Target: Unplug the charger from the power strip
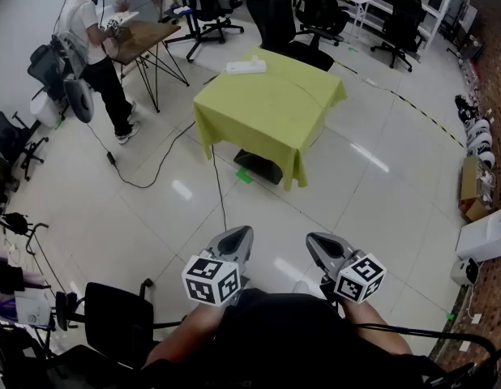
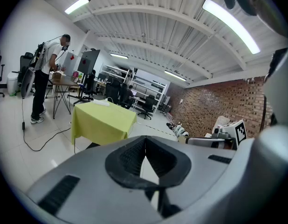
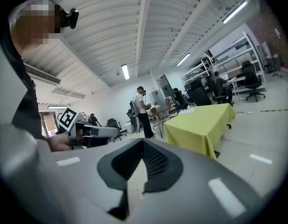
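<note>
A: Power strip (image 1: 246, 67): a white bar, flat on the far edge of the desk (image 1: 271, 116). It is well apart from the left tool (image 1: 241, 235) and the right tool (image 1: 317, 241). Charger: too small to tell.

B: Desk surface?

A: Yellow-green cloth, draped low, with soft folds at the corners. The floor (image 1: 356, 185) is glossy pale tile. A black cable (image 1: 157, 173) loops over it left of the desk.

B: What does the head view give alone?

A: The layout from above. Both tools are held low, close to the wearer's body, marker cubes up. There are black office chairs (image 1: 287, 14) beyond the desk and a person (image 1: 92, 35) standing far left.

B: And the gripper views?

A: A ribbed white ceiling (image 2: 148, 27) with strip lights, unseen from the head. Only the left gripper view has the brick wall (image 2: 214, 106). Each gripper view catches the other tool at its edge.

B: Tool build?

A: Smooth grey shell, with black ribbed pads (image 2: 130, 155) set in a V.

B: State?

A: Left tool: jaw tips together, nothing between, touching nothing. Right tool: likewise closed and empty.
</note>
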{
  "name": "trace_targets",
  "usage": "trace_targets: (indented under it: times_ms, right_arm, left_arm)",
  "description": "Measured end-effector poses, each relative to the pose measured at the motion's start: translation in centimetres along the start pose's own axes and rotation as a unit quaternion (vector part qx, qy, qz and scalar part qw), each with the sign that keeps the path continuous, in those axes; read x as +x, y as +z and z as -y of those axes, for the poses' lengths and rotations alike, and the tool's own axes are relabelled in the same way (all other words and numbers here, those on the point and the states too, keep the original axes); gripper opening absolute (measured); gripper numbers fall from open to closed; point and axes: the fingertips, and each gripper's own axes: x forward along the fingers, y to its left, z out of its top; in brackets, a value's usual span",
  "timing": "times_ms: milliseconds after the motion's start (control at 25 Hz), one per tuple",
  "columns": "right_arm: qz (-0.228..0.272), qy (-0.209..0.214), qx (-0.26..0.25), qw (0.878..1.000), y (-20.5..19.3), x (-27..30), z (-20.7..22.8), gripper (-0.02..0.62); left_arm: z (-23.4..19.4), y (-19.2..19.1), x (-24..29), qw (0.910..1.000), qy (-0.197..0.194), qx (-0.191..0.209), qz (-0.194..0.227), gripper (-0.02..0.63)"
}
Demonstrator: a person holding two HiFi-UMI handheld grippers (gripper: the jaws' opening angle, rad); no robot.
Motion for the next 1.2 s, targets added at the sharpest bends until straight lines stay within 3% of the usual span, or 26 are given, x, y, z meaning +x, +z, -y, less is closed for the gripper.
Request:
trace_targets:
  times_ms: [880,1200]
  right_arm:
    - [-0.019,-0.023,0.003,1.0,-1.9,7.8,-5.9,0.003]
    - [-0.036,-0.028,0.002,0.999,-1.2,10.2,-5.0,0.003]
  left_arm:
    - [-8.7,-0.4,-4.9,0.9997,-0.02,-0.012,-0.01,0.006]
    - [-11.6,0.5,-3.7,0.9993,-0.017,-0.031,-0.006,0.007]
